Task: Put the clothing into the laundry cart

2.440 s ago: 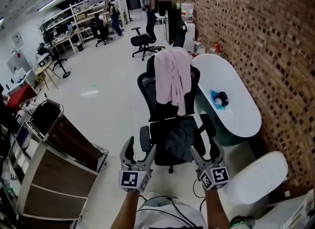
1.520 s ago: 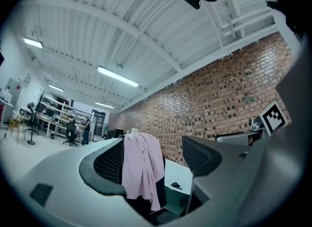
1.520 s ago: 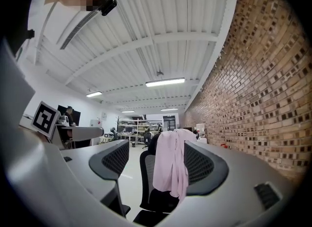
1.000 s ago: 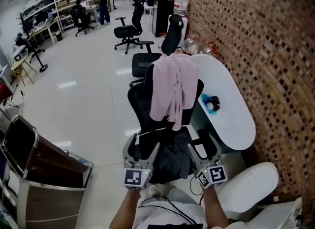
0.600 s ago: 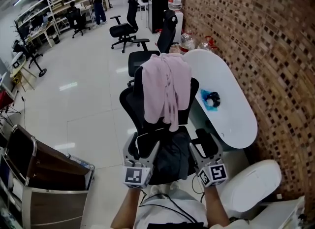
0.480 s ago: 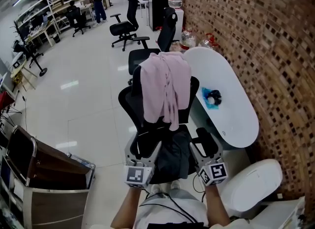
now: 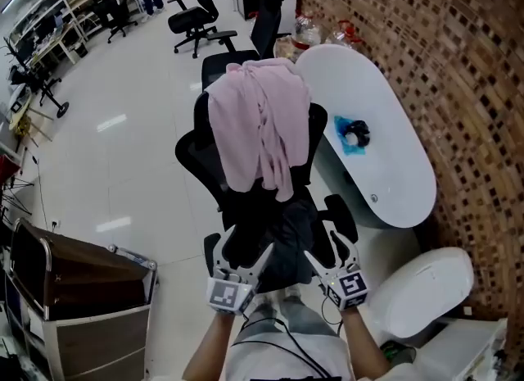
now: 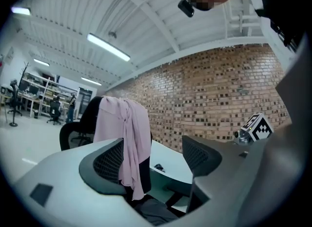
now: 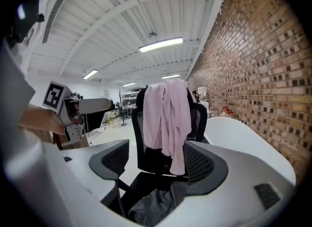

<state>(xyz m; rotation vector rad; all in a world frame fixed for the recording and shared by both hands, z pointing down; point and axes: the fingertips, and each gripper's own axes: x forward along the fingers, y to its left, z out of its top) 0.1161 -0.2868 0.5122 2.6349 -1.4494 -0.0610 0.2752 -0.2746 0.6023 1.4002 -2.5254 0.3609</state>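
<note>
The left tongs (image 7: 247,248) and right tongs (image 7: 324,250) are hovering open and empty at the chair's (image 7: 193,158) front edge. A grey garment (image 7: 288,230) is lying on its seat, and a pink garment (image 7: 258,125) is draping over its backrest.

Readable text: none | labels, brands: none | numbers, signs: none

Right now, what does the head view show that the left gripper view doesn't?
Only the head view: the laundry cart, lower left of the office chair, and the open floor between them.
Only the left gripper view: the ceiling strip lights, and the left claw close up, jaws apart with nothing gripped.
Both: the pink garment draped over the chair back, the grey garment on the seat, the white table and the brick wall.
</note>
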